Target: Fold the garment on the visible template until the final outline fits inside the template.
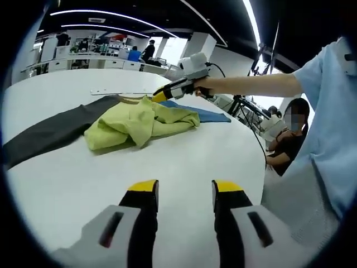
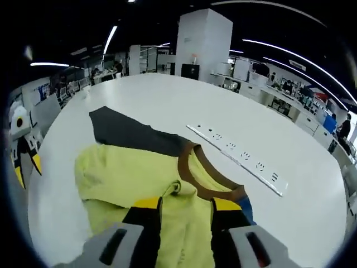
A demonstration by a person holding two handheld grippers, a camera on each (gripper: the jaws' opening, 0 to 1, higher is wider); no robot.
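1. The garment (image 1: 139, 123) is a yellow-green T-shirt with a brown collar band (image 2: 192, 178). It lies crumpled in a loose heap in the left gripper view and spread flatter in the right gripper view, with folds and a raised ridge of cloth across its middle.
2. It rests on the white desk (image 1: 167, 178), partly over a dark grey template sheet (image 1: 50, 134) that runs out toward the desk's left edge in the left gripper view. A blue piece (image 1: 203, 115) lies under the garment's far side.
3. The right gripper (image 1: 155, 97) is seen from the left gripper view at the garment's far edge, its yellow-tipped jaws against the cloth. In its own view the jaws stand a narrow way apart over the yellow cloth just below the collar; whether they pinch any cloth I cannot tell.
4. The left gripper (image 1: 184, 192) hangs over bare desk near the front edge, jaws moderately apart, holding nothing.
5. A white power strip (image 2: 240, 156) lies on the desk beyond the collar; its markings are too small to read. No writing shows on the garment.
6. The template's full outline is hidden by the garment.
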